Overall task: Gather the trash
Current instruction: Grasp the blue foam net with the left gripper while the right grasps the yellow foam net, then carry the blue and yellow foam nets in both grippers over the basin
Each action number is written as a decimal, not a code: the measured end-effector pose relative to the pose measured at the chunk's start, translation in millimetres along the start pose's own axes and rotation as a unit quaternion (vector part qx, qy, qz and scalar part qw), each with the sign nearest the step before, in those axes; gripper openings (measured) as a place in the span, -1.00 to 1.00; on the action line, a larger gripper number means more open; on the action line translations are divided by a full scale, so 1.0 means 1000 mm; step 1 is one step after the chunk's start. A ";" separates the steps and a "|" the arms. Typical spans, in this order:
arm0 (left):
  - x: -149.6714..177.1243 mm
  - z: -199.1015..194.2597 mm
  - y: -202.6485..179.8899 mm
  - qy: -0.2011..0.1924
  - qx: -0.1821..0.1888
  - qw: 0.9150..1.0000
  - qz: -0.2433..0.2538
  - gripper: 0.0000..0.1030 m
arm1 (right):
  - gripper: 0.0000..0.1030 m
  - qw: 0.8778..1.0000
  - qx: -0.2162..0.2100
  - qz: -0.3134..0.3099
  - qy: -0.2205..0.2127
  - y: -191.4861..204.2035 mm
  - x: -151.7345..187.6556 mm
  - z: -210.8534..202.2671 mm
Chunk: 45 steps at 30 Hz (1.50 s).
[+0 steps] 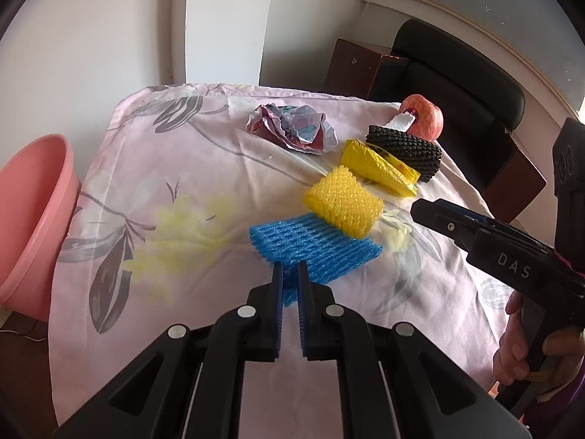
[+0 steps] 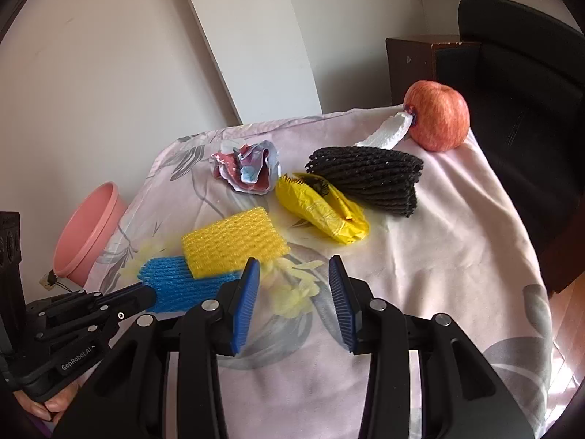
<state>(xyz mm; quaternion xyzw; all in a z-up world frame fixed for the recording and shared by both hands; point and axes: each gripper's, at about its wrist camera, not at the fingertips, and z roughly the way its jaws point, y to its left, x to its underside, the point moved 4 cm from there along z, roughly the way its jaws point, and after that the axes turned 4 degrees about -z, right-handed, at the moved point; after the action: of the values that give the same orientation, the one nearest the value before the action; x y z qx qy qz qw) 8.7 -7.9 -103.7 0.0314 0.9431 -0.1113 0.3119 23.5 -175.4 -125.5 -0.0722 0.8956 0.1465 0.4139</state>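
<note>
**Gripping the first piece of trash**

Pinching the near edge of the flat blue foam fruit net, our left hand-held gripper has its jaws almost together with blue mesh squeezed between them. We judge this the grasp step: the net lies on the bench under the pale pink floral cloth, not yet lifted. Our right hand-held gripper is spread wide and holds nothing, poised over bare cloth.

The yellow foam fruit net overlaps the blue one's far edge at about 1 o'clock, so we expect the lift must slide the blue net free without dragging it. Further out at 1 o'clock lie the crumpled yellow plastic bag and the black foam net roll; the crumpled printed paper wrapper sits at 12. The round pink plastic basin, off the bench at 9 o'clock, looks to us the likely drop point.
</note>
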 end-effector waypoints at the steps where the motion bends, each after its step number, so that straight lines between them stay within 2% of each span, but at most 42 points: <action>1: 0.002 -0.002 0.001 0.000 0.001 1.000 -0.001 -0.88 | -0.22 1.000 -0.009 0.005 0.006 0.002 0.000 0.002; 8: 0.009 -0.008 0.013 0.002 0.008 1.000 -0.017 -0.88 | -0.22 0.994 -0.073 0.061 0.060 0.012 0.008 0.020; 13: 0.012 -0.007 0.013 0.006 0.014 1.000 -0.015 -0.88 | -0.22 0.989 -0.106 0.070 0.080 0.029 0.010 0.028; 22: 0.016 -0.006 0.013 0.010 0.017 1.000 -0.012 -0.88 | -0.22 0.987 -0.099 0.080 0.099 0.045 0.001 0.046; 25: 0.017 -0.005 0.011 0.011 0.019 1.000 -0.007 -0.88 | -0.23 0.988 -0.080 0.081 0.106 0.046 0.002 0.053; 32: 0.015 -0.011 0.014 -0.001 0.013 1.000 -0.008 -0.88 | -0.83 0.995 -0.053 0.026 0.082 0.054 -0.002 0.050; 37: 0.011 -0.022 0.025 -0.020 -0.002 0.999 -0.025 -0.88 | -0.84 0.999 -0.030 -0.004 0.045 0.054 -0.010 0.032; 45: 0.003 -0.039 0.045 -0.058 -0.058 0.996 -0.038 -0.88 | -0.84 0.999 -0.016 -0.039 0.006 0.057 -0.021 0.009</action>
<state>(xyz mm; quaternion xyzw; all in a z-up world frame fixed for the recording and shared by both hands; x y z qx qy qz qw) -10.6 44.6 -83.2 -0.0288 0.9286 -0.0700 0.3633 28.9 -118.7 -103.4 -0.1139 0.8922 0.1439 0.4127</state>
